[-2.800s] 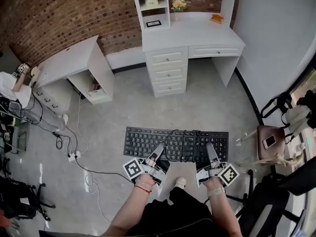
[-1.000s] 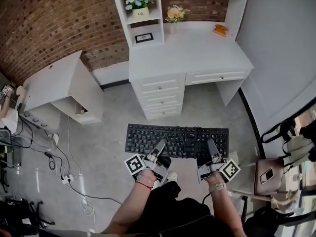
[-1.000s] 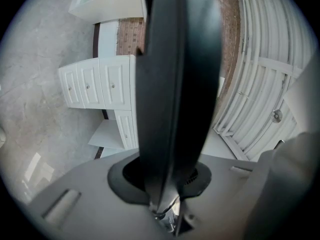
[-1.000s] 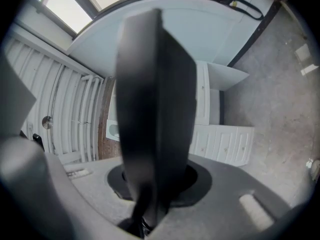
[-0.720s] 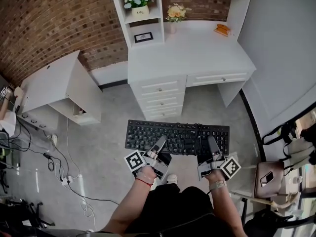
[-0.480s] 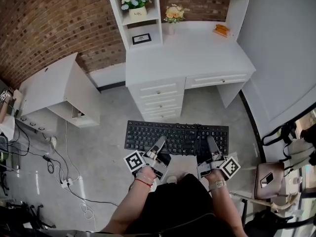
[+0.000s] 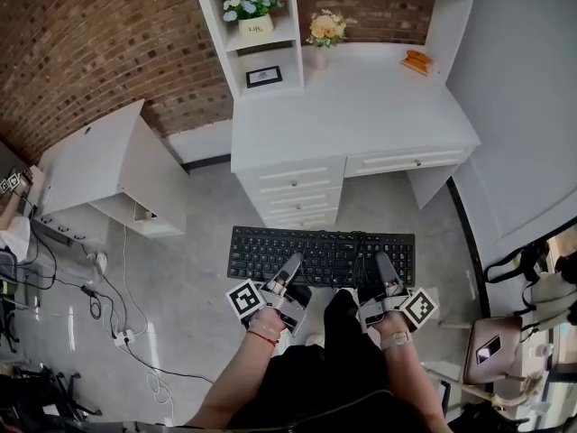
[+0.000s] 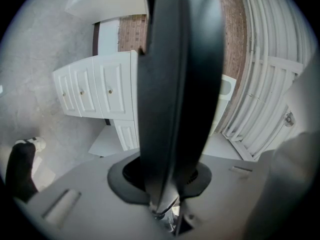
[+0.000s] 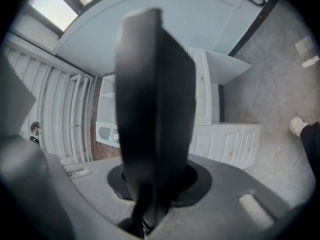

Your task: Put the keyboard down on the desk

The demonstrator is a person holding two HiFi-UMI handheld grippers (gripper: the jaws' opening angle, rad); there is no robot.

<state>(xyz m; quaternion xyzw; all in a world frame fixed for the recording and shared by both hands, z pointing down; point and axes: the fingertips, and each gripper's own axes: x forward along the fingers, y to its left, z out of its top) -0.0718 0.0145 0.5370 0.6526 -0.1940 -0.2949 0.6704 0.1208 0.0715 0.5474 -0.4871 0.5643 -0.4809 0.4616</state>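
**A:** Where is the keyboard?

**B:** The black keyboard (image 7: 320, 255) is lower middle in the head view, held above the grey floor (image 7: 194, 269) and short of the white desk (image 7: 361, 106). The left gripper (image 7: 290, 269) and right gripper (image 7: 383, 271) are each clamped on its near edge.

**A:** What's the risk?

**B:** Both grips are on that one edge, so the far side could sag or slip. The cable (image 7: 356, 242) bunched on the keys could snag. Brought in too low, it would hit the drawers (image 7: 297, 197).

**A:** And the landing spot?

**B:** The desktop is bare in the middle, with flowers (image 7: 326, 27) at the back. A brick wall (image 7: 90, 34) runs across the upper left, and a second desk (image 7: 99, 156) stands at the left.
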